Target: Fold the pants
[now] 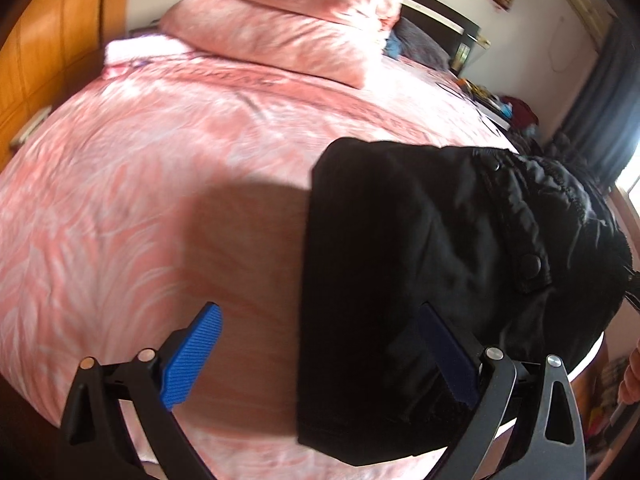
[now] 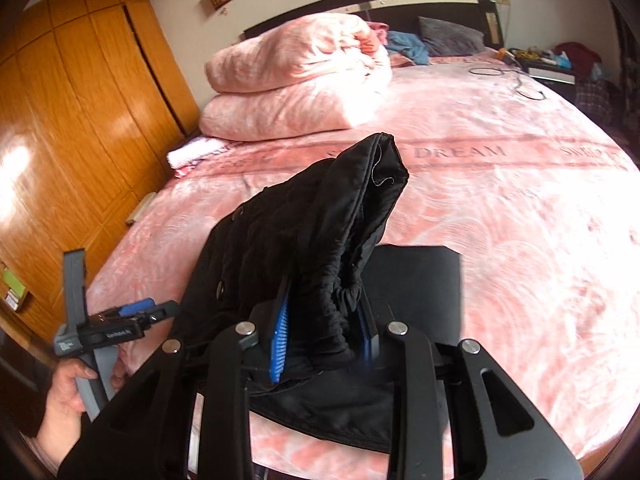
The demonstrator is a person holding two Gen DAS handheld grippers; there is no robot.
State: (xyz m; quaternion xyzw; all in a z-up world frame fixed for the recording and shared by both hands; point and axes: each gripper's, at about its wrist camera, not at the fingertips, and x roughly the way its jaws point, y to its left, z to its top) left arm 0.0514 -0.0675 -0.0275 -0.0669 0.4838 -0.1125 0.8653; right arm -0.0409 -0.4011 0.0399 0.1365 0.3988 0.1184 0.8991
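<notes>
With your right hand-held gripper (image 2: 324, 344) clamped on the elastic waistband of the black pants (image 2: 304, 240), raised off the pink bed (image 2: 500, 208), carry it over evenly onto the flat layer while your left hand-held gripper (image 1: 320, 356), fingers apart and empty, steadies the fold edge.

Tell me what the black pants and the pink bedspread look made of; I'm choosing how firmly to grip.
The pants look like thin woven synthetic, perhaps nylon, with a faint sheen, fine crinkles, a gathered waistband and snap buttons. The bedspread looks like soft plush fleece: matte, with a brushed swirl pattern. Neither can be confirmed by sight.
</notes>
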